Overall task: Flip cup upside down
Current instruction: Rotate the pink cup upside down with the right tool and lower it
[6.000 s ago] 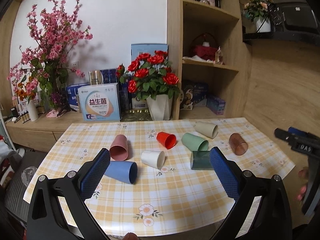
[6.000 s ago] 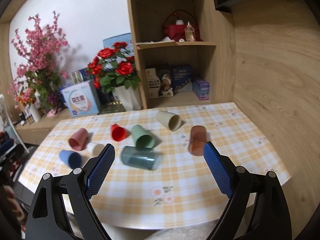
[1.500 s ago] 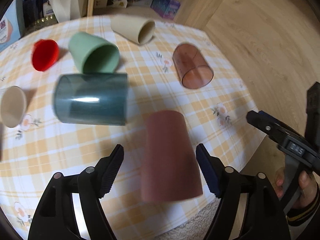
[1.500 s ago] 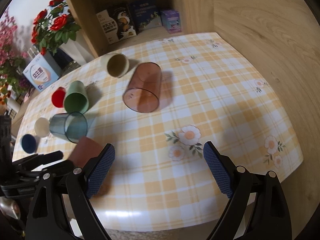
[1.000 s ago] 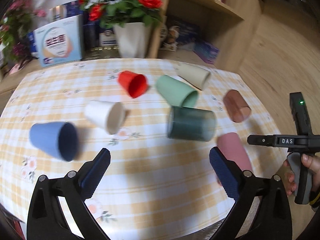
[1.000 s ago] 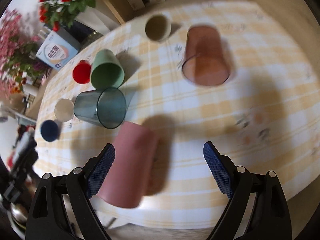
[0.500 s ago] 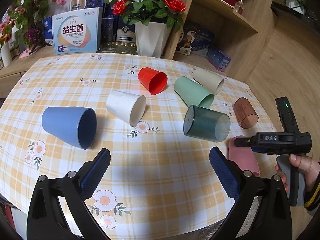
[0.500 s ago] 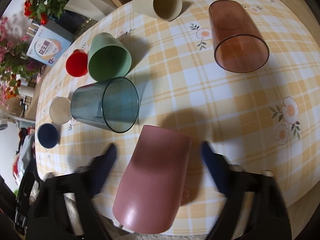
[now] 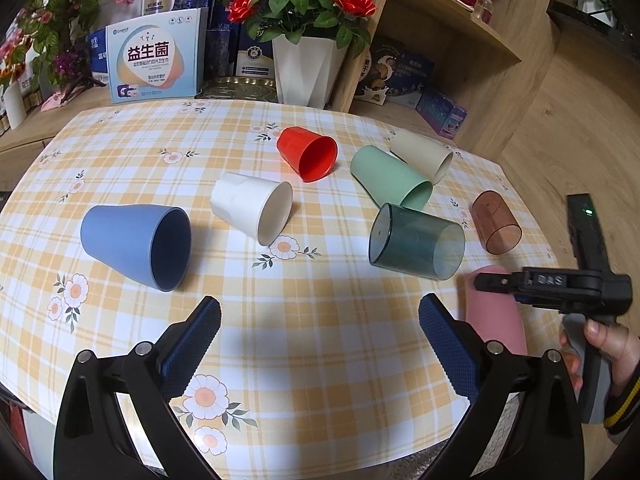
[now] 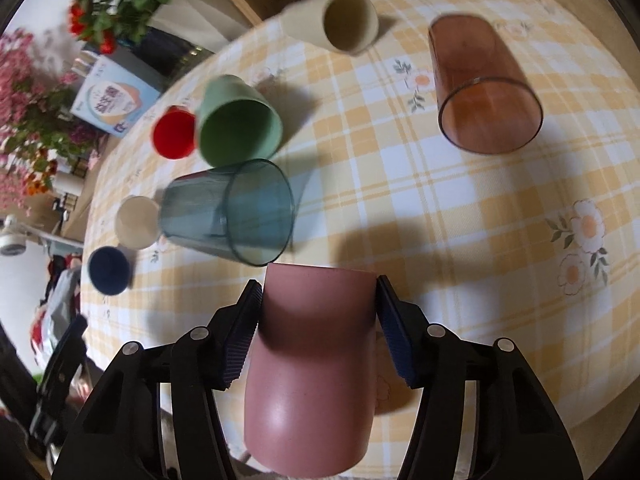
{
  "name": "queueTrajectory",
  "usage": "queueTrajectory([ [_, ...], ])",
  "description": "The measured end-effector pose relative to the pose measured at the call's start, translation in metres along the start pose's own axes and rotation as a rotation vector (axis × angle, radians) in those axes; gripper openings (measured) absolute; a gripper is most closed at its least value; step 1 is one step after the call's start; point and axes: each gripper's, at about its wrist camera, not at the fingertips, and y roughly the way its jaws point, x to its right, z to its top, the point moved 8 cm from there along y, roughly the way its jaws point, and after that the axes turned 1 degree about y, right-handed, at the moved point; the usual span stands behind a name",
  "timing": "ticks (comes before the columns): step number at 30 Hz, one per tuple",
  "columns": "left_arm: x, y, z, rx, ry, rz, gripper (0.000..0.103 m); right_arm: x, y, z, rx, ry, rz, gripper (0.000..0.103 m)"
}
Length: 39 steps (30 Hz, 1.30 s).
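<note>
Right tongs (image 10: 318,312) clamp the pink cup (image 10: 316,364) at the bench's (image 10: 440,208) 6 o'clock edge; whether it's flipped yet, I cannot tell. Left tongs (image 9: 320,336) hang released, and 7 cups lie on their sides.

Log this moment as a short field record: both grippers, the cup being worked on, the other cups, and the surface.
right gripper: shut on the matte pink plastic cup, pads on both its sides
left gripper: open, holding nothing, above the table
pink cup: at the near right table edge
other cups: blue, white, red, pale green, beige, clear teal, clear brown; all lying on their sides
surface: yellow plaid floral tablecloth
</note>
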Motion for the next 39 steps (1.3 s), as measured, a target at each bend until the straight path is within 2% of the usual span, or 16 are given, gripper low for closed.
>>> queueTrajectory([
  [8, 0.004, -0.001, -0.001, 0.003, -0.004, -0.005, 0.097, 0.0, -0.057, -0.019, 0.165, -0.063, 0.05, 0.055],
  [12, 0.009, 0.001, -0.002, -0.001, -0.005, -0.009, 0.097, 0.013, -0.086, -0.015, 0.254, -0.076, -0.012, 0.054],
  [18, 0.011, -0.002, -0.001, 0.005, 0.0, -0.007, 0.097, 0.03, -0.116, 0.02, 0.353, -0.114, -0.107, 0.054],
  [21, 0.01, -0.002, 0.0, 0.007, -0.003, -0.003, 0.097, 0.039, -0.118, 0.032, 0.358, -0.159, -0.194, 0.054],
  [27, 0.008, -0.001, 0.0, 0.006, -0.007, -0.002, 0.097, 0.056, -0.099, 0.032, 0.303, -0.211, -0.309, 0.054],
  [32, 0.006, 0.0, -0.001, 0.004, -0.011, 0.003, 0.097, 0.054, -0.086, 0.027, 0.278, -0.212, -0.297, 0.054],
  [39, 0.006, 0.0, -0.001, 0.004, -0.008, 0.004, 0.097, 0.029, -0.074, 0.028, 0.282, -0.273, -0.297, 0.054],
])
